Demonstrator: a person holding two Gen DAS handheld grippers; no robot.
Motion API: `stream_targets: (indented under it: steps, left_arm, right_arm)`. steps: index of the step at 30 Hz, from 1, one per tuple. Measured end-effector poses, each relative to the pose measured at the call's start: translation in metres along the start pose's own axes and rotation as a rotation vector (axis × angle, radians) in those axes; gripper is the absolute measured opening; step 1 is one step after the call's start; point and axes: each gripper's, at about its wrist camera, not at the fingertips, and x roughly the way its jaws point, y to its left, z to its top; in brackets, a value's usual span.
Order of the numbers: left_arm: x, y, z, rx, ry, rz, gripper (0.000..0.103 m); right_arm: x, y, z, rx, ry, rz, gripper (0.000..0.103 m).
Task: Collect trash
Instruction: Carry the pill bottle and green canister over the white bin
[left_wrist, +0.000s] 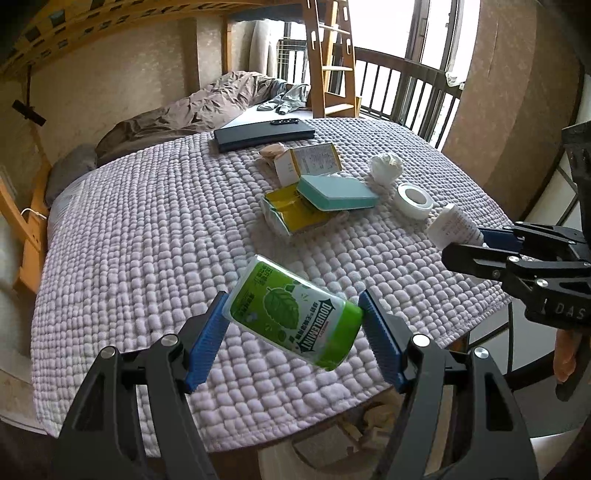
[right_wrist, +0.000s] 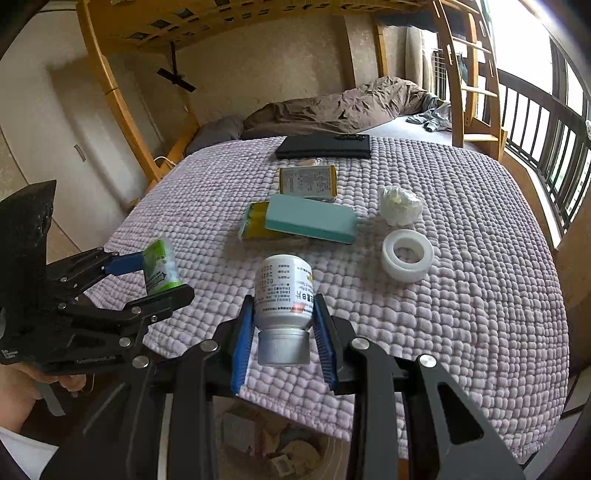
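Note:
My left gripper (left_wrist: 293, 314) is shut on a green Doublemint gum bottle (left_wrist: 295, 314), held tilted above the near edge of the lilac quilted cloth (left_wrist: 147, 221). My right gripper (right_wrist: 284, 314) is shut on a white pill bottle (right_wrist: 284, 291), silver cap towards the camera. The left wrist view shows the right gripper (left_wrist: 469, 240) at the right edge with the white bottle (left_wrist: 454, 225). From the right wrist view the left gripper (right_wrist: 159, 273) appears at the left with the green bottle (right_wrist: 160, 266). On the cloth lie a teal box (right_wrist: 310, 218), a yellow carton (right_wrist: 255, 221), a printed box (right_wrist: 308, 181), a crumpled tissue (right_wrist: 399, 205) and a white tape roll (right_wrist: 406, 251).
A black flat case (right_wrist: 325, 146) lies at the far side of the cloth. Below the near edge sits a bin with scraps (right_wrist: 280, 446). A bed with brown bedding (right_wrist: 351, 107), a wooden ladder (right_wrist: 465, 74) and a dark railing (right_wrist: 546, 129) stand behind.

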Motion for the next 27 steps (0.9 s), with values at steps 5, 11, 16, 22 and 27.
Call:
stream_targets:
  steps: [5,11,16,22,27]
  left_arm:
    - [-0.008,-0.003,-0.006,-0.005,-0.002,0.021,0.072]
    - [-0.015,-0.009,-0.014,-0.01,0.001,0.038,0.072]
    - [-0.019,-0.015,-0.021,-0.011,0.007,0.045,0.072]
    - [-0.022,-0.021,-0.028,-0.012,0.016,0.067,0.072]
    - [-0.026,-0.024,-0.033,-0.009,0.019,0.092,0.072]
  right_arm:
    - [-0.006,0.003,-0.007,0.001,0.003,0.004,0.031]
    - [-0.013,0.005,-0.02,0.007,0.014,0.012,0.031]
    - [-0.018,0.007,-0.031,0.006,0.026,0.02,0.031]
    - [-0.023,0.008,-0.042,0.002,0.041,0.027,0.031]
    - [-0.028,0.01,-0.051,-0.005,0.049,0.03,0.031]
